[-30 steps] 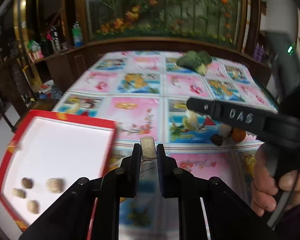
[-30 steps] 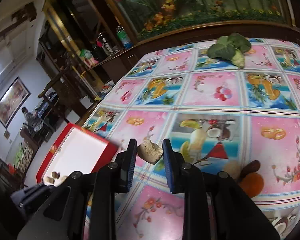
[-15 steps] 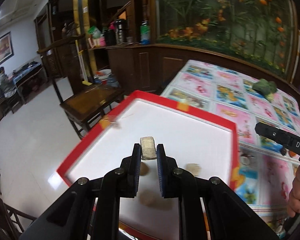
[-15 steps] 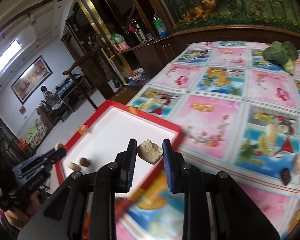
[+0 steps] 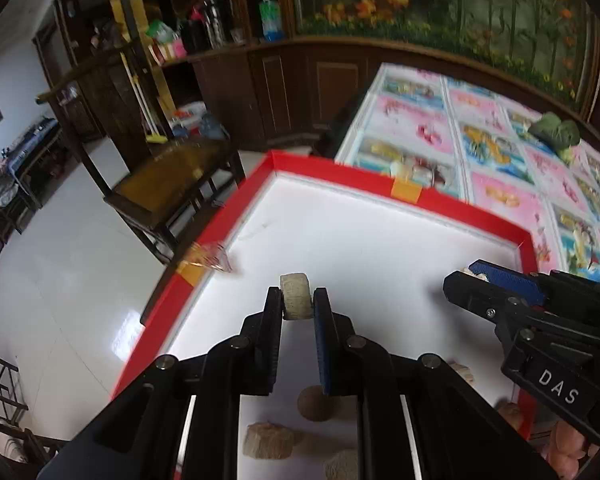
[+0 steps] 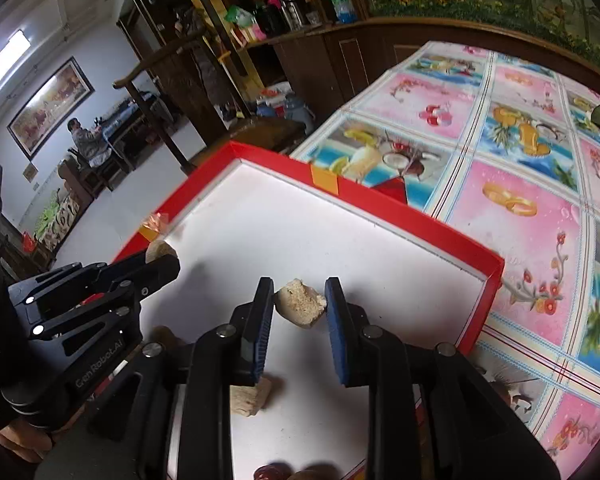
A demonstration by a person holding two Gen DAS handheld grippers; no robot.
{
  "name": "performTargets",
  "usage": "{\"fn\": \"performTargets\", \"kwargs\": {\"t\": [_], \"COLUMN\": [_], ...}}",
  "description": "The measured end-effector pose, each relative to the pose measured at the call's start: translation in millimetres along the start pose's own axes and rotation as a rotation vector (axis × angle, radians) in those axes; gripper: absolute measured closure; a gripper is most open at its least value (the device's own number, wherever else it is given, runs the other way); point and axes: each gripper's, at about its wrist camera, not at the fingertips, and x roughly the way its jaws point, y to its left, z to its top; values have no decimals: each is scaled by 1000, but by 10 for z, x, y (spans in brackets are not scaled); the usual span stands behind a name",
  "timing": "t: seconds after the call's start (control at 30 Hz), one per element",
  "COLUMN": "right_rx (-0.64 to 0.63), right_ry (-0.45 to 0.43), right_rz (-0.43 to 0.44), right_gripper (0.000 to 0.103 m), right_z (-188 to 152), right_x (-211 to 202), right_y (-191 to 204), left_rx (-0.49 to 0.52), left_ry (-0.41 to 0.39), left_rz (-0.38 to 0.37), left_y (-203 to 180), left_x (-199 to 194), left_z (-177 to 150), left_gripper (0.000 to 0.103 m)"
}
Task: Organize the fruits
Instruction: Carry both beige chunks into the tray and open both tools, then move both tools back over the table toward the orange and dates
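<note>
In your left tool (image 5: 297, 302) you grip a pale, cork-shaped fruit piece (image 5: 295, 295), pinched between both fingers above the white floor of a red-rimmed tray (image 5: 440, 204). Your right tool (image 6: 300, 306) clamps an irregular tan chunk (image 6: 300, 307) over the same tray, just inside its right wall. In the left wrist view the right tool enters at 3 o'clock; in the right wrist view the left tool enters at 9 o'clock. Loose pieces lie on the tray floor toward 6 o'clock: a round brown one (image 5: 314, 403) and beige lumps (image 5: 269, 440), possibly dried fruit. The tray rests on a desk (image 6: 520, 184) covered with a fruit-print cloth. Something green (image 5: 555, 132) sits on it at 2 o'clock.
</note>
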Motion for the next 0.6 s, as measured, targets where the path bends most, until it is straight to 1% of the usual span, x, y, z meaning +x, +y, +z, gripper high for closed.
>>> {"fn": "performTargets", "kwargs": {"t": [0.07,0.13,0.23,0.4,0.47,0.5,0.53,0.6], "right_rx": [5,11,0,-12,-15,-10,0,25], "right_ry": [27,49,61,65,71,77,78,57], "right_rz": [6,14,12,12,10,5,6,26], "right_gripper": [74,74,74,74,74,73,71,70], "right_z": [-10,-29,-35,-36,-31,-29,-27,-15], "right_x": [63,91,113,111,112,98,86,10], "right_y": [-32,-41,-33,-23,-33,-52,-77,-142], "left_rx": [5,5,5,9,6,1,-4,-19], "left_ry": [33,54,76,86,91,91,86,69], "left_rz": [-18,-16,-25,-16,14,21,24,35], "left_y": [-10,-14,-17,-26,-31,-30,-34,-51], "left_x": [84,136,190,197,186,183,161,80], "left_z": [-14,-29,-58,-40,-38,-33,-44,-70], "left_gripper": [89,89,89,88,75,62,58,58]}}
